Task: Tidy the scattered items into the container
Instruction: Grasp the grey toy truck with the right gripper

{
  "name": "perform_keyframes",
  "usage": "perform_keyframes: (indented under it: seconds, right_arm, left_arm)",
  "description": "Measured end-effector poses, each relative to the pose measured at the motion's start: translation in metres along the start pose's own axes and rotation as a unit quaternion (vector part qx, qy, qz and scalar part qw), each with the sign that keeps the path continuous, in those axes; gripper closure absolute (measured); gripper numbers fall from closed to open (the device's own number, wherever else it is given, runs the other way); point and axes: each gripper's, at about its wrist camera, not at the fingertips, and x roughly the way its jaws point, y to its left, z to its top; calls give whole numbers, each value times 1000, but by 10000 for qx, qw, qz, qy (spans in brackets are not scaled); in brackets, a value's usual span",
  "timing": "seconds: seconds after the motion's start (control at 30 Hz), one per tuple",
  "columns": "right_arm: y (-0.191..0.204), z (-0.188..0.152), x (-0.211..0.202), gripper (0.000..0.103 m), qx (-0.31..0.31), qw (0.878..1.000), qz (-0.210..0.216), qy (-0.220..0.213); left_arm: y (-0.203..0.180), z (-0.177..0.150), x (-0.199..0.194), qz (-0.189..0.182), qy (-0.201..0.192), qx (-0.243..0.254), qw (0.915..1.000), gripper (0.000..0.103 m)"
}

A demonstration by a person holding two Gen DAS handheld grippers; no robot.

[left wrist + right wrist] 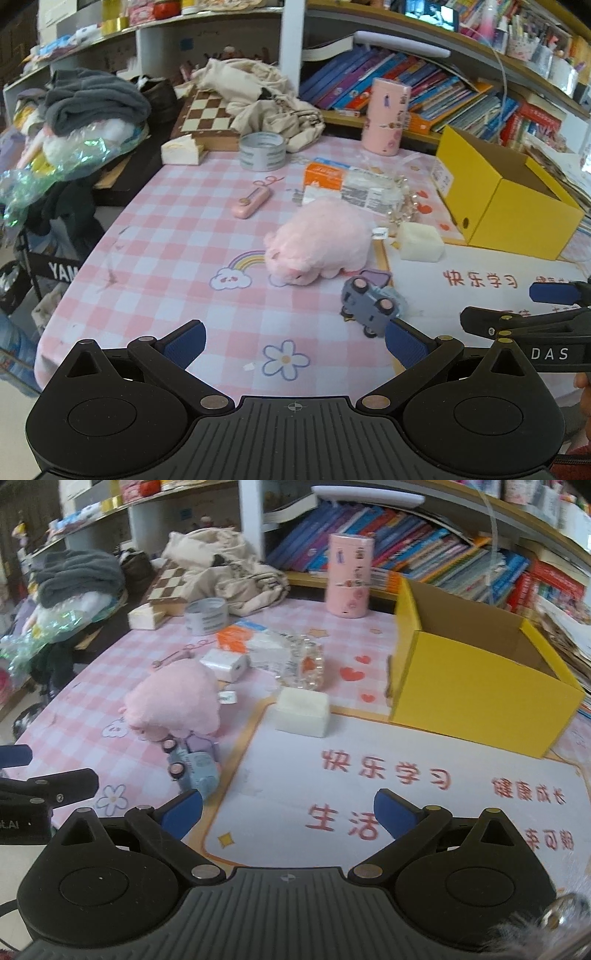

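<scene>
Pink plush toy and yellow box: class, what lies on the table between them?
A white foam block lies between the pink plush toy and the yellow box, apart from both; the right wrist view shows it best.

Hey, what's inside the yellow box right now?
The yellow box is open on top, and only bare brown cardboard inner walls show. Its floor is hidden behind the front wall in both views, so whether anything lies at the bottom cannot be told.

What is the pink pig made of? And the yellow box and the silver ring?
Pig: looks like soft plush fabric, with fuzzy pink fur and a sewn tag. Box: seems cardboard, matte yellow outside, plain brown inside, with folded edges. Ring: probably a roll of tape, grey-silver and slightly shiny, wound around a hollow core.
</scene>
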Motion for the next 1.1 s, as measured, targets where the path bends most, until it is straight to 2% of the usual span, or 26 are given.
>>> perform_keyframes:
  seconds: [0.13,0.3,0.73,0.93,1.1]
  right_arm:
    - [10,5,10,24,-209,9995,236,98]
    - [24,11,21,38,-503,9963,666,184]
    - [44,30,67,39,-943,9861,1194,663]
    - [46,37,90,40,-1119,9810,1303,902]
    - [44,41,106,54,-1229,9743,1491,1158]
  left_arm:
    - [5,0,1,95,22,-90,9999,0]
    - [10,-1,2,211,29,-160,9996,0]
    - [25,5,11,661,172,-485,9965,0]
    - [23,10,18,652,186,-554,9962,0]
    - [17,16,25,672,254,-561,9958,0]
